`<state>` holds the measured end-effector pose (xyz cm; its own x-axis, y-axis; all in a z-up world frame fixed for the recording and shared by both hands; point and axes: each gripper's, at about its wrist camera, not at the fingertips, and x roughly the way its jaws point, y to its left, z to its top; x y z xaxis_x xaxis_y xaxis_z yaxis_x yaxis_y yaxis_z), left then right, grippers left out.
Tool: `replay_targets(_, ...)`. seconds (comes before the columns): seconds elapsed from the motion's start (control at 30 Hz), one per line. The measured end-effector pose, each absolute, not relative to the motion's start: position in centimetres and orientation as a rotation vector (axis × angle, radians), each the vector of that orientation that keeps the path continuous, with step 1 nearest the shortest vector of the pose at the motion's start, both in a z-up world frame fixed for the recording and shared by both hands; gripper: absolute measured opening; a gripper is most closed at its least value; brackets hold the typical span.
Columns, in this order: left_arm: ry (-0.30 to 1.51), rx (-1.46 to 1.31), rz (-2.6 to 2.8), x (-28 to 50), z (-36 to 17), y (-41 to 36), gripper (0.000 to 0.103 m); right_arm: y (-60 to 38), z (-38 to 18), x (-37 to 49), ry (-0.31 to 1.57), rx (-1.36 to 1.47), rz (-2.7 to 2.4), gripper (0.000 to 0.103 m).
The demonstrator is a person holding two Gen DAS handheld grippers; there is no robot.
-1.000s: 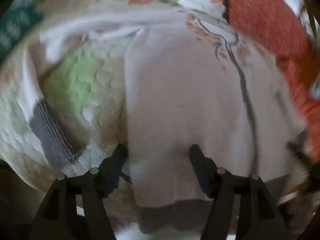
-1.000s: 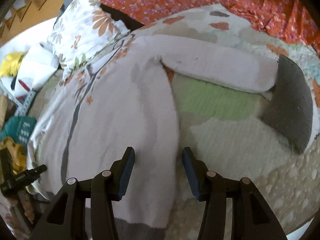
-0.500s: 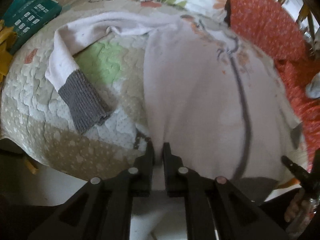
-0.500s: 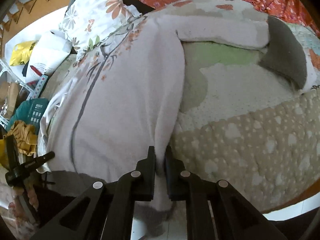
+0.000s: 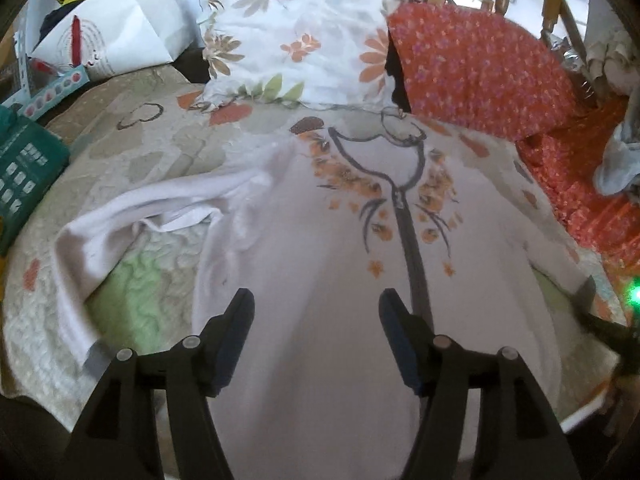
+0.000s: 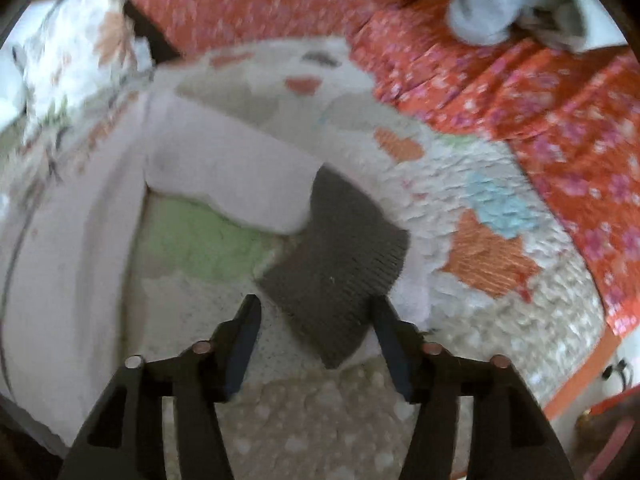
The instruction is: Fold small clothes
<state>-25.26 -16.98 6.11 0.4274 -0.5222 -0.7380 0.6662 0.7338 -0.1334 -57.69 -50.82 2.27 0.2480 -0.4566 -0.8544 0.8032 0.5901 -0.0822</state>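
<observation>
The left gripper (image 5: pixel 316 320) has just opened; its jaws stand spread over the body of the pale zip-up top (image 5: pixel 320 260), with nothing pinched between them. The right gripper (image 6: pixel 316 320), despite a blurred view, also shows its fingers apart, poised just above the grey ribbed cuff (image 6: pixel 336 264) of the top's sleeve (image 6: pixel 224 176). The top lies flat, front up, on a quilted bedspread (image 5: pixel 160 140), below a floral pillow (image 5: pixel 296 32) and an orange patterned cushion (image 5: pixel 480 68).
</observation>
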Motion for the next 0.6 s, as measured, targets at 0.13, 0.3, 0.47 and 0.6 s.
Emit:
replay_targets(0.13,0.889,0.224,-0.726,-24.2,3.4,-17.4,0.064,-54.4,8.8,-59.7,0.853,0.412,-0.971,0.009)
replay_targets(0.3,1.002,0.109,-0.761,-22.8,2.0,-18.3,0.064,-56.9,19.3,-63.8,0.586,0.389,-1.005,0.009)
replay_targets(0.47,1.016,0.099,-0.783,-23.6,2.0,-18.6,0.064,-56.6,17.8,-66.1,0.646,0.403,-0.919,0.011)
replay_targets(0.6,1.005,0.122,-0.784,-24.2,2.0,-18.4,0.064,-57.0,11.1,-68.3,0.889,0.442,-1.001,0.011)
